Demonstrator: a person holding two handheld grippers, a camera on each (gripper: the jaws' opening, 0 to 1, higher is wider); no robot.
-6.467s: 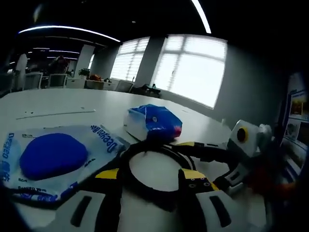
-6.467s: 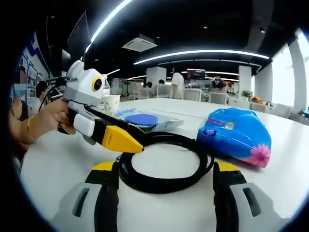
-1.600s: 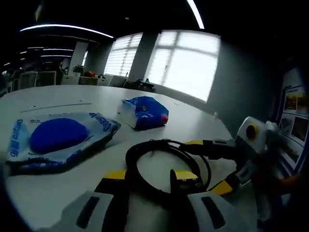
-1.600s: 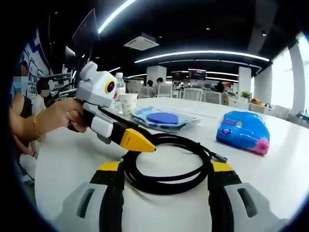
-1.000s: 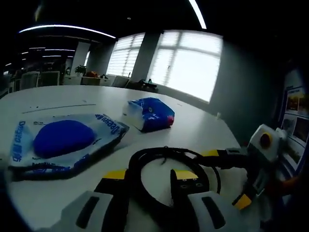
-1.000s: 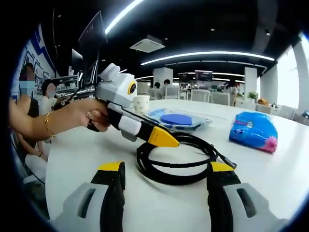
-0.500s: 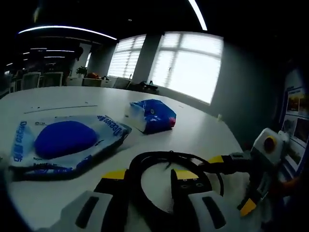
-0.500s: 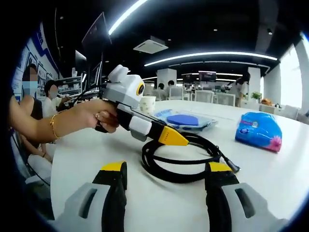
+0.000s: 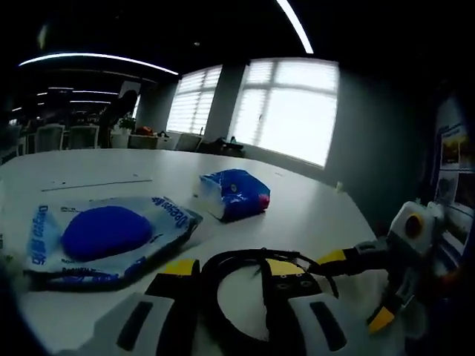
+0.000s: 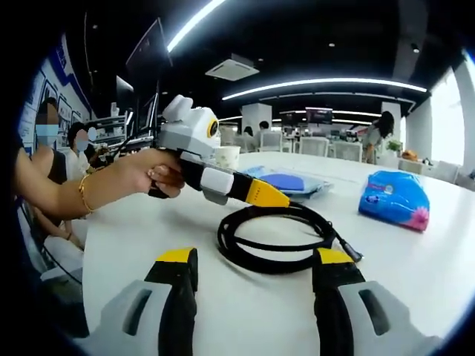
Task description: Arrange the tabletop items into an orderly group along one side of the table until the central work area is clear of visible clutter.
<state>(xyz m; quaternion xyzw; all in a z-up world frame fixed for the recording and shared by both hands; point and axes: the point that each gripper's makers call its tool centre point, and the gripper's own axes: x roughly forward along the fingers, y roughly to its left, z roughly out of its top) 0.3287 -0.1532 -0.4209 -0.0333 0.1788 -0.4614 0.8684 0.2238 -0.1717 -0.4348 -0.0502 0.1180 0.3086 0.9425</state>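
A coiled black cable [image 9: 245, 259] [image 10: 286, 245] lies on the white table [image 10: 126, 245]. My left gripper [image 9: 231, 268] is shut on the coil's rim, with strands running between its yellow-tipped jaws. In the right gripper view it comes in from the left, held by a hand [image 10: 145, 174], with the left gripper [image 10: 267, 196] tip on the coil's far rim. My right gripper [image 10: 254, 258] is open, and the coil's near rim lies just between its tips, untouched. In the left gripper view the right gripper [image 9: 356, 289] shows at the right.
A blue tissue pack [image 9: 236, 194] [image 10: 393, 199] and a flat wipes pack with a blue lid [image 9: 104, 233] [image 10: 286, 182] lie beyond the cable. A paper cup [image 10: 227, 157] stands behind the left gripper. People sit at the table's left edge [image 10: 44, 141].
Over the sequence the cable has come away from the blue tissue pack along with the left gripper. The right gripper has drawn back from straddling the coil. Little has changed in the last half second.
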